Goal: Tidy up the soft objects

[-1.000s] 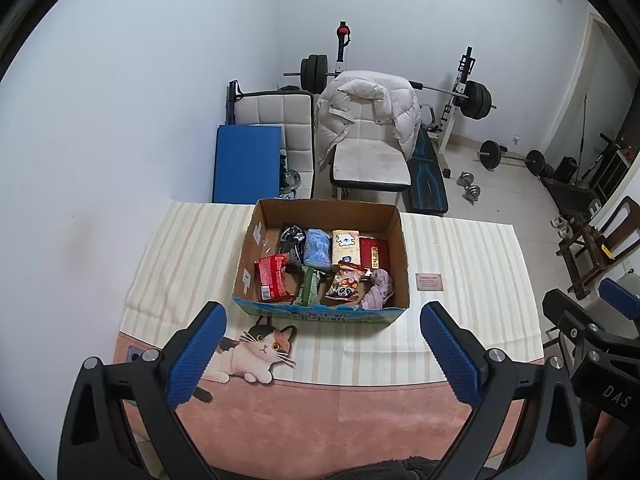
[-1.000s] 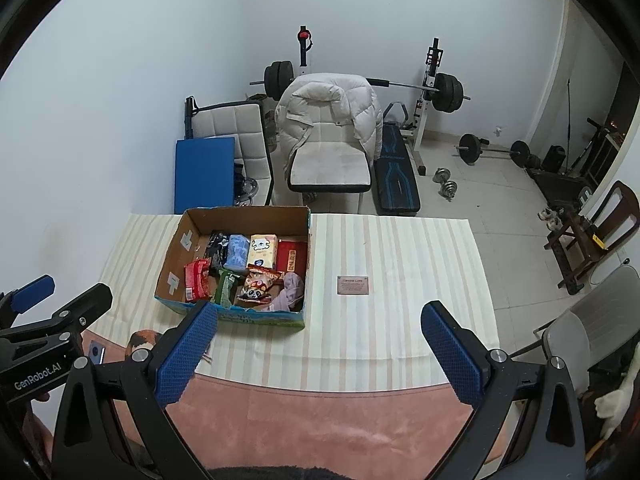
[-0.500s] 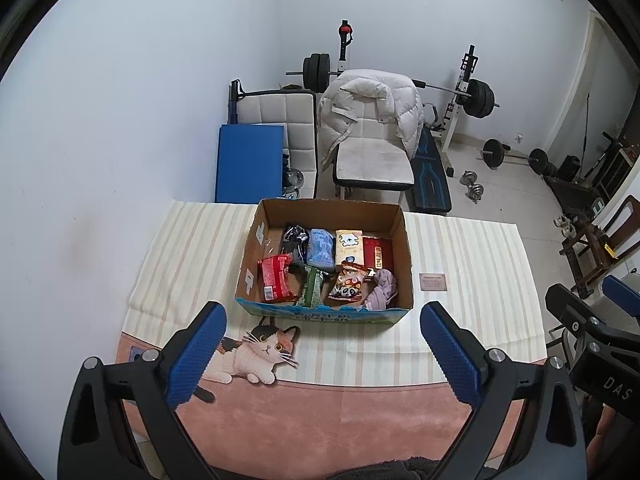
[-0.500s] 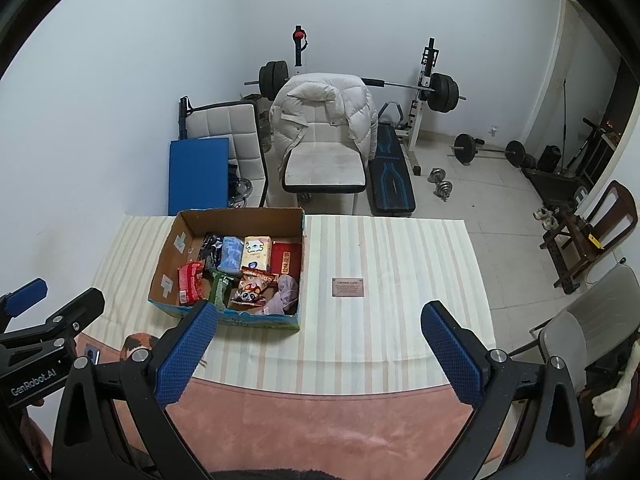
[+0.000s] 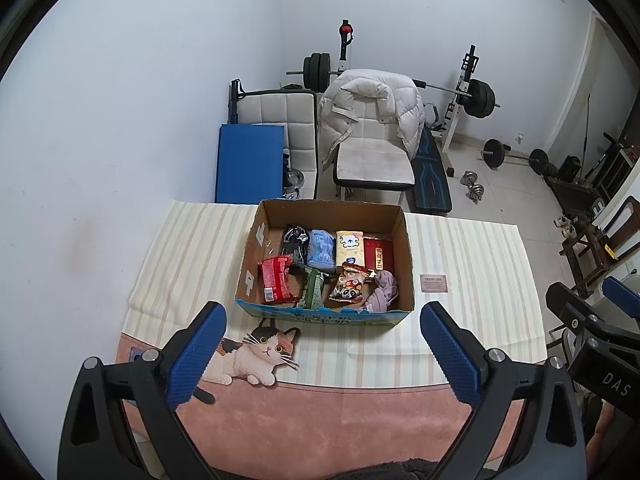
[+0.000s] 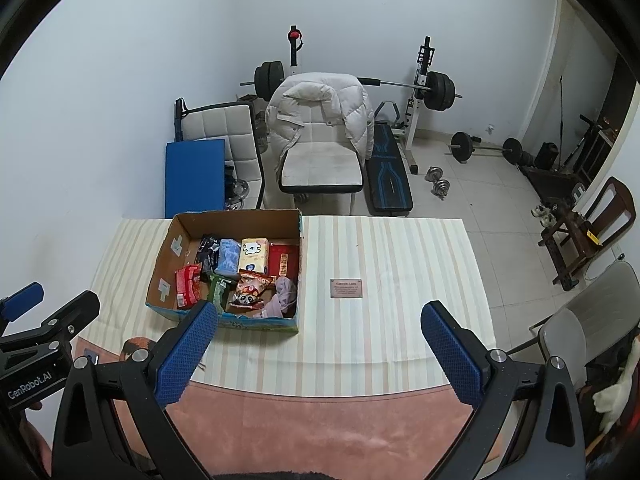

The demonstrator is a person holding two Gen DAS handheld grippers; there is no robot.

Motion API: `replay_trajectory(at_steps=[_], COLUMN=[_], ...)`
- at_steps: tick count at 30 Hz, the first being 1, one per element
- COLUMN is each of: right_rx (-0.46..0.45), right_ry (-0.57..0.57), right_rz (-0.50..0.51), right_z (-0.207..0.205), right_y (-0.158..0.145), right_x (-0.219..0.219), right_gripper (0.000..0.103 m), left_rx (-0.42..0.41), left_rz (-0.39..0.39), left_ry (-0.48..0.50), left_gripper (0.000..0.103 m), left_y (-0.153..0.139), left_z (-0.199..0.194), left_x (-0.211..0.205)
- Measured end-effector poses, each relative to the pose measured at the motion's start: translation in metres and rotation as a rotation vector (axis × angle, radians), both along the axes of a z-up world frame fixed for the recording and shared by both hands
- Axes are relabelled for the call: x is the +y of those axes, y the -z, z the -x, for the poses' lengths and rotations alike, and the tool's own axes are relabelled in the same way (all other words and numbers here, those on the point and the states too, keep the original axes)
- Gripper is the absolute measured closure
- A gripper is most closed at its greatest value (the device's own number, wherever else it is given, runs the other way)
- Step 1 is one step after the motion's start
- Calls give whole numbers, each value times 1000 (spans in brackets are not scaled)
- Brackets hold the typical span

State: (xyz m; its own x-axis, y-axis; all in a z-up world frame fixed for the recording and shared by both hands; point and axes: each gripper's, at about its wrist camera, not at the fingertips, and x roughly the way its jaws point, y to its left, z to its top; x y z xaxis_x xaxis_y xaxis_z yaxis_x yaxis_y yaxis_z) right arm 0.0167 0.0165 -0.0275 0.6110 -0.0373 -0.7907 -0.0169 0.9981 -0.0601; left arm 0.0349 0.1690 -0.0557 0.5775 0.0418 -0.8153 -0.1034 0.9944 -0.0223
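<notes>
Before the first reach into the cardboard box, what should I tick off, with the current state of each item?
1. Left hand-held gripper open and empty: ok.
2. Right hand-held gripper open and empty: ok.
3. Cardboard box open-topped, contents visible: ok.
4. Purple cloth uncovered in the box's near right corner: ok.
5. Bare striped tablecloth right of the box, apart from a small label: ok.
6. Which packets are soft: cannot tell.
</notes>
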Motion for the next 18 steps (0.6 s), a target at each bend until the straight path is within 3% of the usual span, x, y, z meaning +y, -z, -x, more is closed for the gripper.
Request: replay_trajectory(at_steps=[18], right_rx=[2], right_ry=[15], right_rz=[-5], right_z=[0], right_y=[1], right_x=[-2], right_gripper=[0], left_rx=[1], left_rz=[2], left_ry=[5], left_gripper=[3], left_y=[0], left_z=[-1], left_x=[0])
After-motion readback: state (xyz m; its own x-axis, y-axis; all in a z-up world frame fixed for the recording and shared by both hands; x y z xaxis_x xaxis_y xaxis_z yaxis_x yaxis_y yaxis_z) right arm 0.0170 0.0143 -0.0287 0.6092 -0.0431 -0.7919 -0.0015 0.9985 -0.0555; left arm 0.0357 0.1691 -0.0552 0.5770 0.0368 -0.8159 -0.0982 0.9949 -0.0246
